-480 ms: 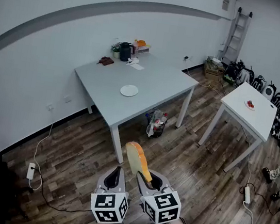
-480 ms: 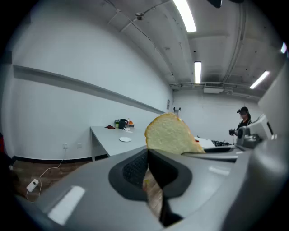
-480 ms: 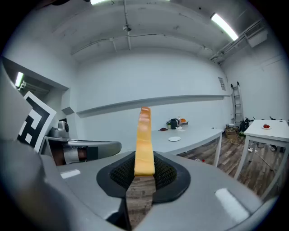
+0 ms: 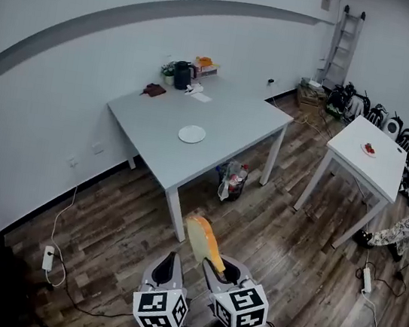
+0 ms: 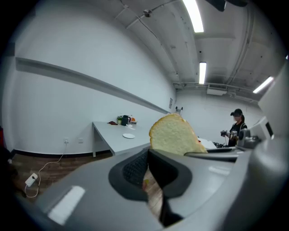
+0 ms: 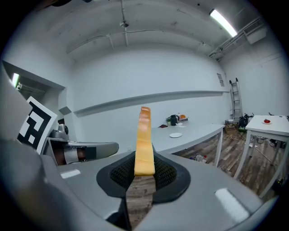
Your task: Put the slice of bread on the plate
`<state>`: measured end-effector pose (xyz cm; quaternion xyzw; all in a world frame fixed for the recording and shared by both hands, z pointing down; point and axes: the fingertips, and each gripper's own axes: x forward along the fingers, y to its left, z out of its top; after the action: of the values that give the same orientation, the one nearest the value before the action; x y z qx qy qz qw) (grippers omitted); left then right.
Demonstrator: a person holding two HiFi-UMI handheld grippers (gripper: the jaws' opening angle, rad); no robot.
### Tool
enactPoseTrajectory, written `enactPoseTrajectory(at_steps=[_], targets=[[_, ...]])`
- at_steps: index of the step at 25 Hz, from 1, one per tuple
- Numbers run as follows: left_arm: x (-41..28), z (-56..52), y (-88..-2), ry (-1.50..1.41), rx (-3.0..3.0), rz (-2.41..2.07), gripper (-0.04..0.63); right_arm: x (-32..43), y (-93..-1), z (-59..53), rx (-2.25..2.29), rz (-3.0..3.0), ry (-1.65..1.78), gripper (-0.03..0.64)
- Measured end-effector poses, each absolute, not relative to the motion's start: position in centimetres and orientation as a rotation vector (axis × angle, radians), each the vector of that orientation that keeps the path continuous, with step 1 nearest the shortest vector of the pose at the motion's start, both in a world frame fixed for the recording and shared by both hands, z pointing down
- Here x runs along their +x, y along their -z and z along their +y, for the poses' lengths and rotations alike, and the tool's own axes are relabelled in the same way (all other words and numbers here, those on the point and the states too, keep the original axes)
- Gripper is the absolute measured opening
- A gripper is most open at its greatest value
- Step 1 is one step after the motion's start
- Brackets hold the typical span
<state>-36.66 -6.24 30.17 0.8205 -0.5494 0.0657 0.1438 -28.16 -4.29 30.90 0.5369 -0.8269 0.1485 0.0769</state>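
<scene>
My right gripper (image 4: 214, 263) is shut on a slice of bread (image 4: 201, 242) that stands on edge, crust up, above the wooden floor. In the right gripper view the slice of bread (image 6: 144, 143) rises from between the pads of the right gripper (image 6: 144, 170). Just to its left, my left gripper (image 4: 166, 267) is shut and holds nothing. In its own view the left gripper (image 5: 148, 158) shows only a thin slit, with the bread (image 5: 174, 135) beside it. The white plate (image 4: 192, 134) lies on the grey table (image 4: 233, 121), well ahead of both grippers.
A kettle and small items (image 4: 184, 75) crowd the grey table's far corner. A bag of rubbish (image 4: 231, 181) sits under it. A white table (image 4: 374, 173) stands to the right, a ladder (image 4: 343, 42) leans at the back wall. A person's leg (image 4: 399, 230) shows at right.
Both grippers and the bread sit slightly lower in the head view. The grip on the bread is unchanged. The person's leg at the right edge has shifted.
</scene>
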Motion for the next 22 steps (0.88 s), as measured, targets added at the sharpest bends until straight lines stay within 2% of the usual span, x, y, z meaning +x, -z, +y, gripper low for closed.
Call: enactPoseTrajectory(at_steps=[9,22], targets=[[-35.8,-13.2,-31.1,-0.237,2.37,-1.591,0.008,-27.4,-31.8,-12.0,1.603,-2.496,-0.47,0.084],[-30.8,-33.1,-28.9,-0.154,2.331,-1.66,0.008,-21.1,-29.1,-32.2,1.567,-2.539,-0.402,0.084]])
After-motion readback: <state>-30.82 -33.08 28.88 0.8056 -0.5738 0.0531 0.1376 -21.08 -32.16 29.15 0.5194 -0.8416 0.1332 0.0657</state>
